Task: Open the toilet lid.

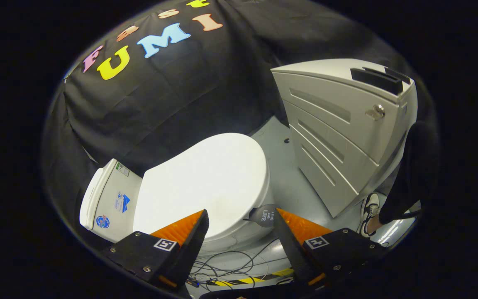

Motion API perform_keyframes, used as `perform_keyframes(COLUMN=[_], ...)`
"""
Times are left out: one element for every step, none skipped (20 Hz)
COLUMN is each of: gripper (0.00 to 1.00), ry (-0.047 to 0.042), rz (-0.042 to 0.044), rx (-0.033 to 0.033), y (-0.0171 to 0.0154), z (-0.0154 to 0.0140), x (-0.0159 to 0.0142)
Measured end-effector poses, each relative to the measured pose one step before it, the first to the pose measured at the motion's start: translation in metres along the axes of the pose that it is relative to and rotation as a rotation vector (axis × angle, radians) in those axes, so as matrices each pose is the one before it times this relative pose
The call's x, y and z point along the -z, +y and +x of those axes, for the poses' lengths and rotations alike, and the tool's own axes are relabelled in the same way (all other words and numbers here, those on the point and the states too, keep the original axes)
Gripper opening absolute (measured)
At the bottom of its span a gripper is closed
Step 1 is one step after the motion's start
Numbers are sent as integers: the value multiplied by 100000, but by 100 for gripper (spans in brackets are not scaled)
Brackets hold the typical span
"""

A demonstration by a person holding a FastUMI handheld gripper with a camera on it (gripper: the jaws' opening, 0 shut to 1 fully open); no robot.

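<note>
The lid is down, lying flat and closed on the toilet, and it sits just ahead of your gripper, with its front edge reaching into the gap between the two fingers. Your jaws stand wide apart and hold nothing; neither finger touches the lid as far as you can see. The left finger overlaps the lid's near edge in the view, while the right finger sits off the toilet's right side, over the floor. Behind the lid, to its left, the tank stands against the black cloth wall, with a few stickers on its side. A small dark tag with writing sits at the toilet's right flank, just beside the right finger's tip. To the right of the toilet, apart from it across a strip of floor, stands a pale drawer cabinet with a lock near its top corner. Beyond the cabinet's near corner you see a person's leg in dark trousers and a shoe. Loose cables and striped tape lie on the floor below the toilet's front, between your fingers.
</note>
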State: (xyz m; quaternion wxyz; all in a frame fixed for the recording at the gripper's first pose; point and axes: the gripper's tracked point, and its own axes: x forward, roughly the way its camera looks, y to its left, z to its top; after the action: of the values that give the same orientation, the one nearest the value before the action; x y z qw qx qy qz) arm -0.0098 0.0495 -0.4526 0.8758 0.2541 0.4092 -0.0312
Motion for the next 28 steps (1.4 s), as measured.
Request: perform_keyframes(gripper=[96, 96, 96, 96, 96, 96, 94, 95, 94, 93, 92, 91, 88, 86, 81, 79, 74, 69, 58, 52, 46, 44, 40, 35, 31, 27, 21, 18], ry=[1495, 741, 562, 910, 444, 91, -381, 13, 127, 304, -1179, -1870, -1258, -794, -754, -668, -214, 168, 705, 729, -590, -28, -568, 26, -824, -697, -895, -428], rz=[1518, 2153, 2943, 3487, 3624, 3013, 2148, 1806, 2430, 3604, 4632, 5098, 5053, 4200, 3588, 2903, 2179, 1089, -82, -220, 985, 625, -905, -706, -148, 519, 757, 775], rx=[328, 382, 128, 11, -104, -365, -354, 157, 287, -485, -1948, -2974, -2029, -630, 296, -577, -1550, -1133, -97, -899, -1888, -1807, 132, -111, -611, -559, -360, -151], y=[-468, -423, -241, -180, -93, -141, -469, -545, -583, -304, 37, 183, -36, -362, -579, -263, -14, -44, -322, -35, 448, 456, -110, -159, 107, 164, 75, 47], z=[540, 493, 421, 381, 410, 325, 454, 444, 428, 303, 292, 256, 230, 157, 173, 287, 104, 223, 284, 240, 252, 98, -46, -23, -6, -210, -89, -14], x=[749, 467, 469, 320, 400, 90, 124, -52, -15, -100, -397, -615, -350, -290, -265, -184, -39, -13, 213, 148, -74, -70, -90, -140, -70, -225, -26, -124])
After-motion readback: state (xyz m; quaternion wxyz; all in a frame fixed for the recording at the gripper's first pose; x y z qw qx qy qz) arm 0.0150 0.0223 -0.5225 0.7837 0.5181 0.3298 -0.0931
